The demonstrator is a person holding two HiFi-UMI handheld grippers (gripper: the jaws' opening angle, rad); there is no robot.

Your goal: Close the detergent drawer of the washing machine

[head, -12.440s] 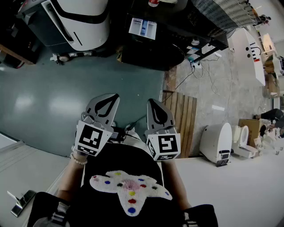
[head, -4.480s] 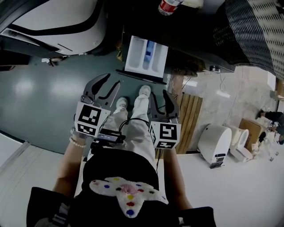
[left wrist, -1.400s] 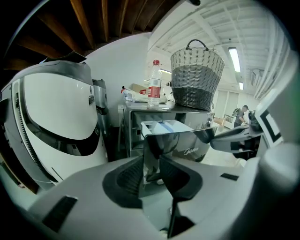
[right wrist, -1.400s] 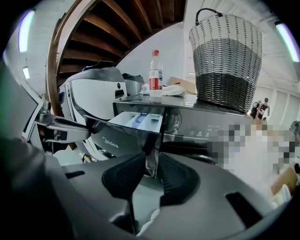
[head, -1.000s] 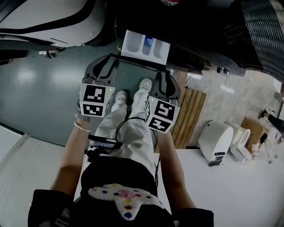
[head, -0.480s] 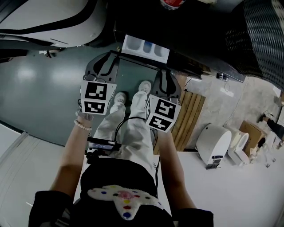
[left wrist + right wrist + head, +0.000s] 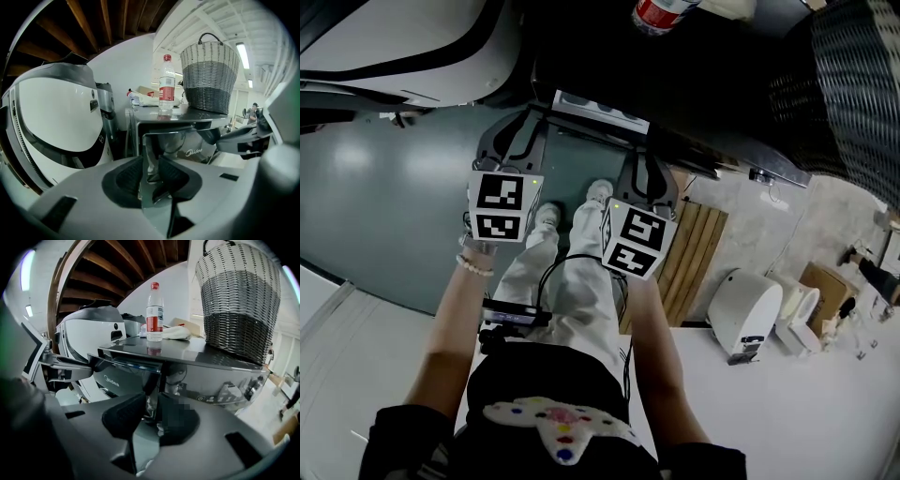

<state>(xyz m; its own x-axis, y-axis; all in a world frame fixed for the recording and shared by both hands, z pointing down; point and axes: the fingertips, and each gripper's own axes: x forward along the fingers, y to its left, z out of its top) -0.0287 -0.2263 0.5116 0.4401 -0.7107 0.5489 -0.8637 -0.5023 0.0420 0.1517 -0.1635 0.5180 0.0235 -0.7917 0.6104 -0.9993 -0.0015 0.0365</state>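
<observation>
At upper centre the detergent drawer point(image 7: 598, 110), almost shut into the washing machine point(image 7: 703, 89), is faced by the left claw point(image 7: 517, 131), just narrowed yet parted, and the right claw point(image 7: 647, 171), slightly parted, nothing pinched, apparently for a square push.

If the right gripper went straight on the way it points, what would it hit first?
Likely the drawer front, near its right end, just ahead of the right gripper; how close is hard to tell.
</observation>
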